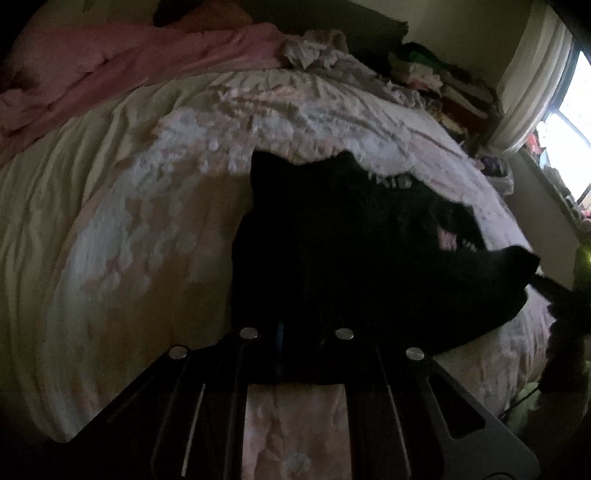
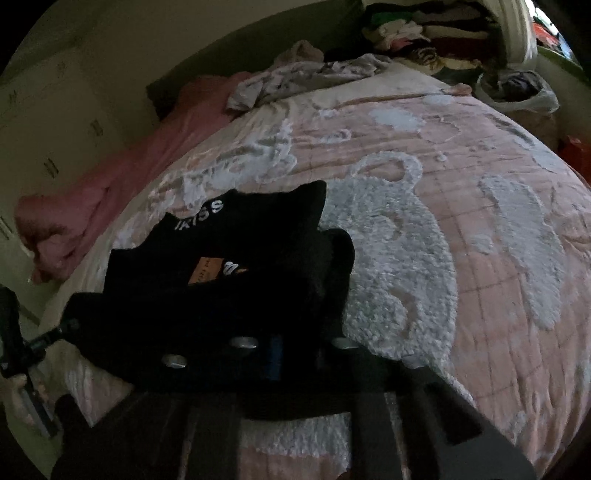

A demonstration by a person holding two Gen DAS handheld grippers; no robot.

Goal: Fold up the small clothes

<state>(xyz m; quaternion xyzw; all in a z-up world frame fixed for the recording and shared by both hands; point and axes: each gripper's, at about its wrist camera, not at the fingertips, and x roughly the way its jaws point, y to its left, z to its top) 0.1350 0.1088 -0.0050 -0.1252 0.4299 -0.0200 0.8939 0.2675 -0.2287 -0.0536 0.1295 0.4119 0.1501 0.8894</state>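
Black garment [image 1: 332,251] flat on bed [image 1: 110,221], near edge, long axis running left-right. Left gripper [image 1: 295,343] clamped on near hem; right gripper [image 2: 291,350] clamped on same hem, other end. Fold likely goes far, away from both.

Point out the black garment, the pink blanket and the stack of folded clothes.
black garment [image 2: 229,295]: right wrist view, on its middle, just below the orange tag.
pink blanket [image 1: 110,62]: left wrist view, on its rumpled middle.
stack of folded clothes [image 2: 443,33]: right wrist view, on the stack's front.
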